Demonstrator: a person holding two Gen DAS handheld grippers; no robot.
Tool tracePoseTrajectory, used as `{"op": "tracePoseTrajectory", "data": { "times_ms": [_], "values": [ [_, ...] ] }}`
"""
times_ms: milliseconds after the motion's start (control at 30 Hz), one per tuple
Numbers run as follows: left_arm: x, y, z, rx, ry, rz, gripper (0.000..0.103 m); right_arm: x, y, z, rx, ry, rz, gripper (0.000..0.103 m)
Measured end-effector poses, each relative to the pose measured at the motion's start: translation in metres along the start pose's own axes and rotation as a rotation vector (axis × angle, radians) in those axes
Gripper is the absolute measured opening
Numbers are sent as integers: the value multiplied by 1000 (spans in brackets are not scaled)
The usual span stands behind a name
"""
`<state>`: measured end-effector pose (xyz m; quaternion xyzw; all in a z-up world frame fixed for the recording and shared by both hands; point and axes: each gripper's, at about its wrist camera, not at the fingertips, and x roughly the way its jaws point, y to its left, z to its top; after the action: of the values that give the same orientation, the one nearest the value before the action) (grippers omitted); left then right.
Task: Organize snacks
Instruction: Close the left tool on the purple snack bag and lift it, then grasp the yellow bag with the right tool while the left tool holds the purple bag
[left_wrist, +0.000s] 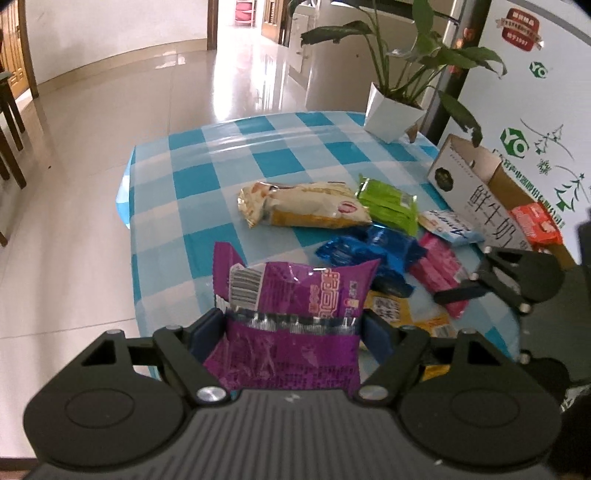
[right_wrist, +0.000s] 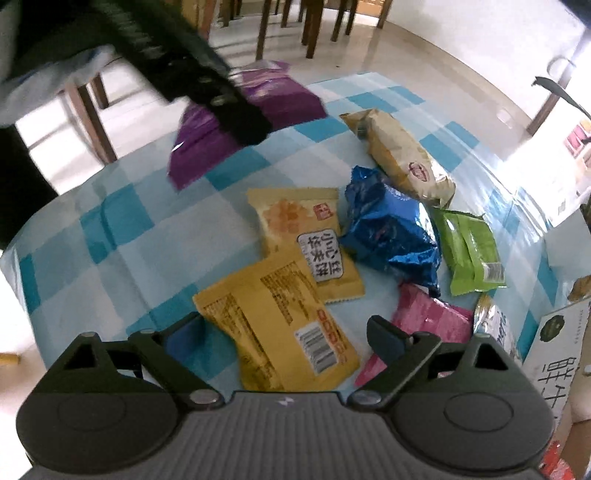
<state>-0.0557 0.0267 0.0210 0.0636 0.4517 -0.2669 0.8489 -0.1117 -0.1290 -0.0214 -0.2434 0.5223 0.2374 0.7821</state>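
Left gripper (left_wrist: 293, 325): jaws pinched on a purple snack packet (left_wrist: 295, 295), pads against its two side edges, packet standing up between them with barcode facing the camera; from the right wrist view the same packet (right_wrist: 236, 122) sits held above the near-left part of the table, partly hidden behind the dark gripper body. Table covered in blue-and-white checked cloth (left_wrist: 207, 173). Moving rightward across the cloth: a long cream-and-yellow packet (left_wrist: 303, 208) lying flat, just beside a green packet (left_wrist: 388, 205); below them a crumpled blue foil packet (left_wrist: 373, 254), touching a pink packet (left_wrist: 439, 266); a small white-and-blue packet (left_wrist: 448, 225) close against the cardboard box (left_wrist: 476, 184). Box open at the top, standing at the table's right edge, orange-red packet (left_wrist: 537, 221) inside it. Potted plant in a white pot (left_wrist: 391, 114) at the far right corner. Right gripper (right_wrist: 284, 328): jaws spread wide, nothing between the pads, hovering low over two yellow packets, the nearer one (right_wrist: 280, 332) back side up with barcode, overlapping the farther one (right_wrist: 295, 229). Wooden chair legs (right_wrist: 314, 26) visible on the floor beyond the table.
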Motion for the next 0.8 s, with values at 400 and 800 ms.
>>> {"op": "tracePoseTrajectory", "data": {
  "times_ms": [400, 800],
  "values": [
    [0, -6, 0, -58, -5, -40, 65, -1, -18, -1, 194, 4, 16, 69],
    [25, 0, -1, -90, 76, 1, 84, -27, -30, -6, 430, 8, -68, 58]
  ]
}}
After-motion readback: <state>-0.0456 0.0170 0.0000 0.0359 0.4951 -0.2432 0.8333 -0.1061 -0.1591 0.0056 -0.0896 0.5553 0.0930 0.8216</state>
